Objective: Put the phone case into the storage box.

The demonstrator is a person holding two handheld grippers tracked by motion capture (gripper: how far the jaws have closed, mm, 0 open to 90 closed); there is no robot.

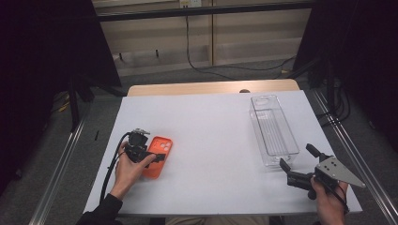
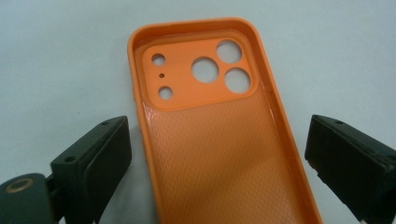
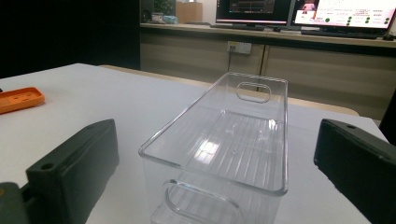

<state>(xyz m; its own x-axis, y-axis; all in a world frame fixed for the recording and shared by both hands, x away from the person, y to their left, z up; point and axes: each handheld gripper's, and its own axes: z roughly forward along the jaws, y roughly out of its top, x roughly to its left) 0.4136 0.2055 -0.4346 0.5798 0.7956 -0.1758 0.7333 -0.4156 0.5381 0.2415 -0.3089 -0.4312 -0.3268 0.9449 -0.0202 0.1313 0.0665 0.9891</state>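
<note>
Straddling orange phone case (image 2: 215, 140), left gripper (image 2: 219, 154) wide apart.

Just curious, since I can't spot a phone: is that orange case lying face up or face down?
Face up and empty: the orange case shows its hollow textured inside and camera holes, lying flat on the table.

a white table (image 1: 211, 140) with a wooden far edge stands on grey carpet. a black cable (image 1: 202, 65) trails across the floor behind it. two lit monitors (image 3: 299, 11) sit on a far counter.
</note>
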